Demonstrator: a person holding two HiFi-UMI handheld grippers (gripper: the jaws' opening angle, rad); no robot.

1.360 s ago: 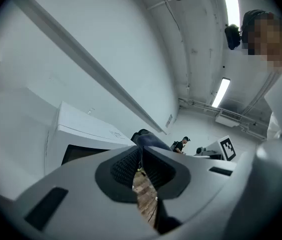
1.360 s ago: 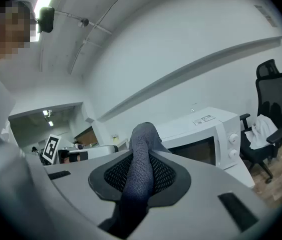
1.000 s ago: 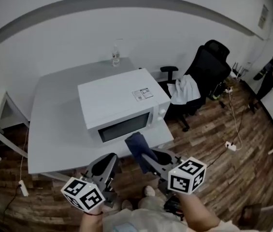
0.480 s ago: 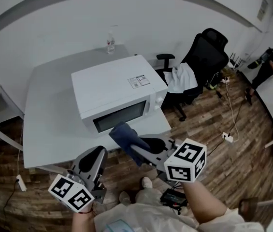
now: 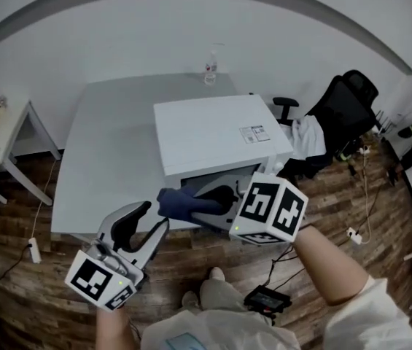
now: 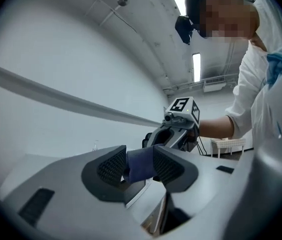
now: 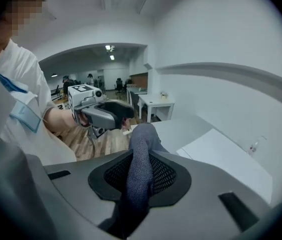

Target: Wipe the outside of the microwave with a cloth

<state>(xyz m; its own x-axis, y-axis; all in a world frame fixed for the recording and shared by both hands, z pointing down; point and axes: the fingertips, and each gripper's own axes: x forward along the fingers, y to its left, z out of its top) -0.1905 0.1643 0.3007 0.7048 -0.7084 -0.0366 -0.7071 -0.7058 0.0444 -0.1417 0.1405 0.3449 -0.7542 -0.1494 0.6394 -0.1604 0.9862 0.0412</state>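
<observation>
Saw a grey desk (image 5: 111, 137) carrying a white microwave (image 5: 213, 133), door side toward the person. Found the right gripper (image 5: 204, 204) low before that front, fingers narrow and clamped on a dark blue cloth (image 5: 180, 201), held close to the microwave's door. Found the left gripper (image 5: 153, 221) by the desk's near edge, fingers just opened wide and pressing nothing. Caught the cloth's end showing in the gap between them.
</observation>
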